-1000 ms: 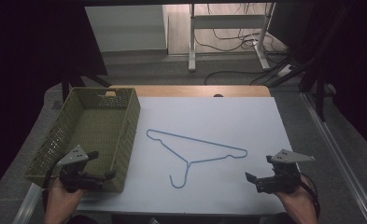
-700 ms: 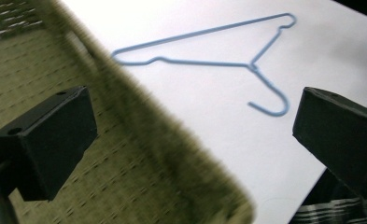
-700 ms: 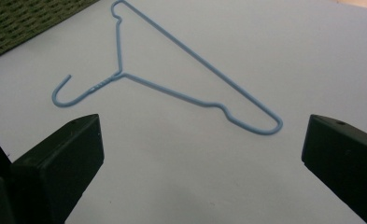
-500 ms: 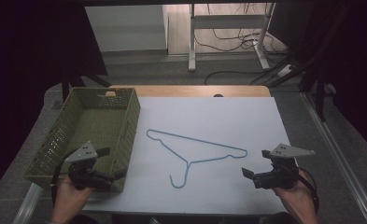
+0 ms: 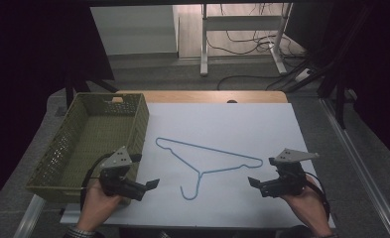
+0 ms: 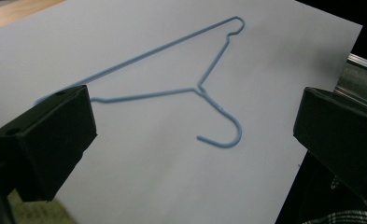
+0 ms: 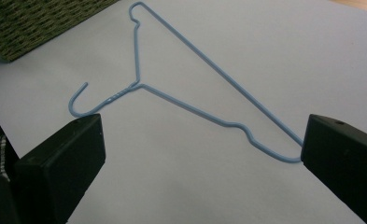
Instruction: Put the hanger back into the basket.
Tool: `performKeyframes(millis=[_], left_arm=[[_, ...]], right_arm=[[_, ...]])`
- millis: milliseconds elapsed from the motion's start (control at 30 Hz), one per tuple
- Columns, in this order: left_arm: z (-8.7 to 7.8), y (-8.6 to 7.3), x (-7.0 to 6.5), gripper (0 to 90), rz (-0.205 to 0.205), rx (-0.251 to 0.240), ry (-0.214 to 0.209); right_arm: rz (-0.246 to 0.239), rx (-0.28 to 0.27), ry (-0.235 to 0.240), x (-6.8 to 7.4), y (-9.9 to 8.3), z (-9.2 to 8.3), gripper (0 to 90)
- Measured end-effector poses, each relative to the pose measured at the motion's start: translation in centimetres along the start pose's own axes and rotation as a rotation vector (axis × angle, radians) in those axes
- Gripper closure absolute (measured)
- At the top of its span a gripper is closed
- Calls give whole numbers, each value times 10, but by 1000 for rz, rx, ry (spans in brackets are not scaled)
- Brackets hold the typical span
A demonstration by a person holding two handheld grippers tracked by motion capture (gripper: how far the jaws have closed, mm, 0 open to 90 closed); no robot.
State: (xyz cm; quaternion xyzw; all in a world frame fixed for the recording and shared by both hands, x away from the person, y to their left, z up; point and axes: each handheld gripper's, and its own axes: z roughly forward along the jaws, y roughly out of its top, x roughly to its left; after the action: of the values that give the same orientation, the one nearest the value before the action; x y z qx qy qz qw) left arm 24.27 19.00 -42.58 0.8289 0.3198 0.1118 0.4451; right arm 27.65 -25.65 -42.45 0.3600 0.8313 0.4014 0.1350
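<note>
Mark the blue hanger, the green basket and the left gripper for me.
blue hanger [image 5: 201,173]: high view, on the neck where the two arms join.
green basket [image 5: 143,119]: high view, on its right wall.
left gripper [image 5: 153,184]: high view, midway between its open fingertips.

No readable text, labels or numbers anywhere.

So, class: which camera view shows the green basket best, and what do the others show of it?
The high view: the green basket shows whole, at the left edge of the white sheet, with nothing inside it. The right gripper view catches one woven corner at top left. The left gripper view gives a blurred green patch at bottom left, probably its wall.
</note>
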Motion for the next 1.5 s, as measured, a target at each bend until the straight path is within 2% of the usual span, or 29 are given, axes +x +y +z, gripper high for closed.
performKeyframes(millis=[267,367,533,800,1067,1167,1267,1300,1500], left_arm=[[24,10,-1,0,1,13,-17],[35,12,1,0,-17,16,-36],[55,8,5,0,-40,38,-44],[70,2,11,0,-60,55,-43],[81,-4,20,0,-75,55,-13],[84,-4,20,0,-56,58,12],[87,-4,19,0,-56,59,9],[89,-5,19,0,-58,60,4],[96,-8,20,0,-84,60,-14]], right_arm=[[-15,42,25,5,9,14,0],[-31,61,31,8,12,20,0],[-49,86,60,14,17,34,0],[-81,115,69,23,22,51,2],[-106,120,103,35,29,70,70],[-120,124,115,39,31,77,93],[-134,131,120,41,33,85,134],[-154,134,111,41,33,89,173],[-155,142,117,37,36,97,257]])
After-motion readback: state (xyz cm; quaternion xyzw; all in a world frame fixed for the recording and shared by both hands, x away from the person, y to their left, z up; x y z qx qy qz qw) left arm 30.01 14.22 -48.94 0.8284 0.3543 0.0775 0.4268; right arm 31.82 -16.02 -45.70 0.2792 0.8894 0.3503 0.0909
